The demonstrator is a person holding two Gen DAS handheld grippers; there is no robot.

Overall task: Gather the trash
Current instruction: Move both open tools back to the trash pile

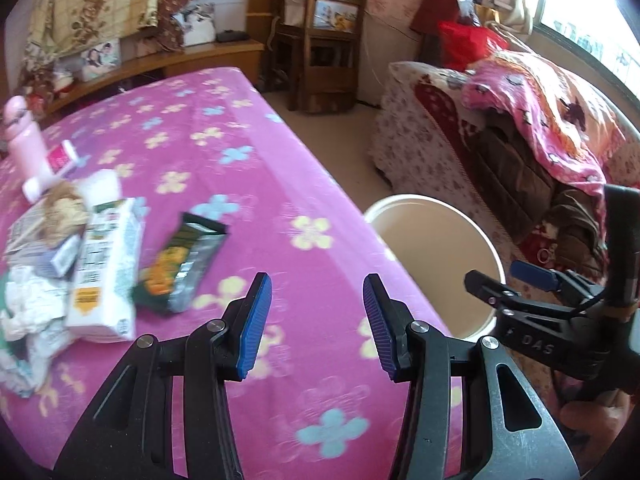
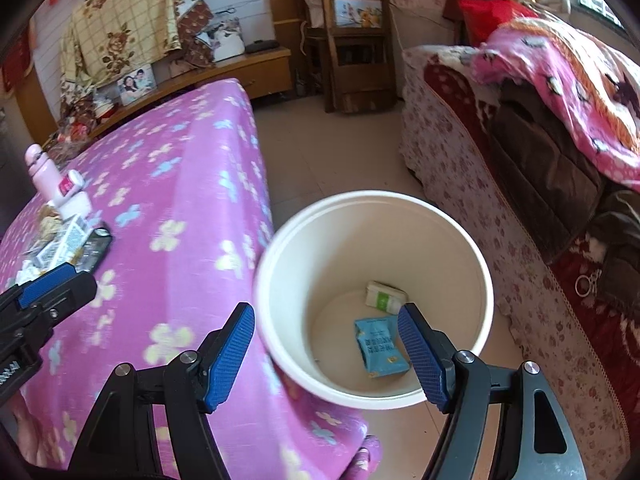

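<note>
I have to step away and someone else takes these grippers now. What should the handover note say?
Left gripper: open, empty, over the pink blanket.
Right gripper: open, empty, above the white bin.
Done: blue packet and white-green packet lie in the bin.
Left: dark snack wrapper, white carton, crumpled paper and other litter beside them on the blanket.

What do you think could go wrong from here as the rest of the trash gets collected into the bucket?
1. The trash pile is heaped and overlapping, so grabbing the white carton may drag or scatter its neighbours.
2. The white bucket stands on the floor beside the table, so a piece released too early could land on the floor.
3. The pink bottle stands by the pile and could get knocked over.
</note>
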